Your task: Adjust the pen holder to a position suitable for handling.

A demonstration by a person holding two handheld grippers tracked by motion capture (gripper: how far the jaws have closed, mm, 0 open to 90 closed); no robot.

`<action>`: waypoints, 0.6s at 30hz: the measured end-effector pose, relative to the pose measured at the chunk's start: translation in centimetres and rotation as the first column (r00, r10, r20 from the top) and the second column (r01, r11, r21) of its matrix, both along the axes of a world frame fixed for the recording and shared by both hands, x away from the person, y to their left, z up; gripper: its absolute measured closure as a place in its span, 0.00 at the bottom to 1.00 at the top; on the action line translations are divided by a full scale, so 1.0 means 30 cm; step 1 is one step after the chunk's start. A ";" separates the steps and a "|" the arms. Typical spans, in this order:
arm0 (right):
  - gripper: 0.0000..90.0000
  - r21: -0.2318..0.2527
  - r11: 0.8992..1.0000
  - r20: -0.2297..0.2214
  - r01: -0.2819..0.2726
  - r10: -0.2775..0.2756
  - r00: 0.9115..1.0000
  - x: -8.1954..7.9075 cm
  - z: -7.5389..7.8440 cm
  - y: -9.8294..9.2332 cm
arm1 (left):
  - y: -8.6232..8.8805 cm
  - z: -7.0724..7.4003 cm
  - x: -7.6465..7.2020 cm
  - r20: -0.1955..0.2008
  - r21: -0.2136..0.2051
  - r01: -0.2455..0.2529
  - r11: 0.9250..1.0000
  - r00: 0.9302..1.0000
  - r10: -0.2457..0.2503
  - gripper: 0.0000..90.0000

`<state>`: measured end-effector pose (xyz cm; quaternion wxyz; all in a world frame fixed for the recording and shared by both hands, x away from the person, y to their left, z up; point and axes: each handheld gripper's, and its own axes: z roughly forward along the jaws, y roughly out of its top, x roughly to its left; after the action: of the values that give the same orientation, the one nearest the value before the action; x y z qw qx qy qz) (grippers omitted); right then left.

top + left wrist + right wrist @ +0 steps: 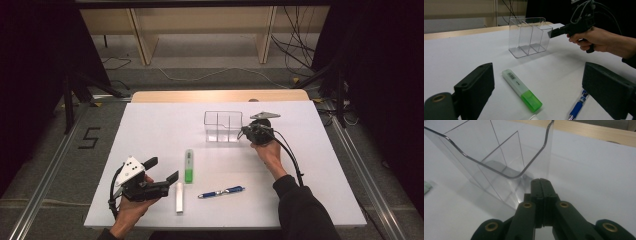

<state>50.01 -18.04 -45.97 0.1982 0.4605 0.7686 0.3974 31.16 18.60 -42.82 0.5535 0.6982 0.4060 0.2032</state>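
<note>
A clear plastic organizer (223, 126) with three compartments stands empty at the middle back of the white table (150, 120). My right gripper (243, 132) is shut with nothing between its jaws. Its tips sit right at the organizer's right end wall (499, 152); I cannot tell if they touch. In the right gripper view the closed jaws (541, 181) point at that wall's lower edge. My left gripper (162, 169) is held open at the front left, aimed across the table. A green highlighter (522, 90) lies ahead of the left gripper's open jaws (539, 72).
A blue pen (221, 192) lies near the front middle, and a white stick-like object (179, 197) lies beside the highlighter (188, 166). The pen (577, 106) is close to the left gripper's right jaw. Cables trail from both grippers. A wooden strip edges the table's far side.
</note>
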 end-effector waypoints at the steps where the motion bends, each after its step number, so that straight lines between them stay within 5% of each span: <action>1: 1.00 0.000 1.000 0.000 0.000 0.000 1.000 0.000 0.000 0.000 | 0.000 0.000 0.000 0.001 0.001 0.000 1.000 1.000 0.000 0.11; 18: 1.00 0.012 1.000 0.013 0.001 -0.001 1.000 0.032 0.007 0.052 | 0.001 0.002 -0.001 0.003 0.001 0.001 1.000 1.000 -0.001 0.11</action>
<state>50.96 -16.49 -45.77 0.2004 0.4594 0.7647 0.4049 31.12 18.63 -42.77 0.5537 0.6984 0.4048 0.2045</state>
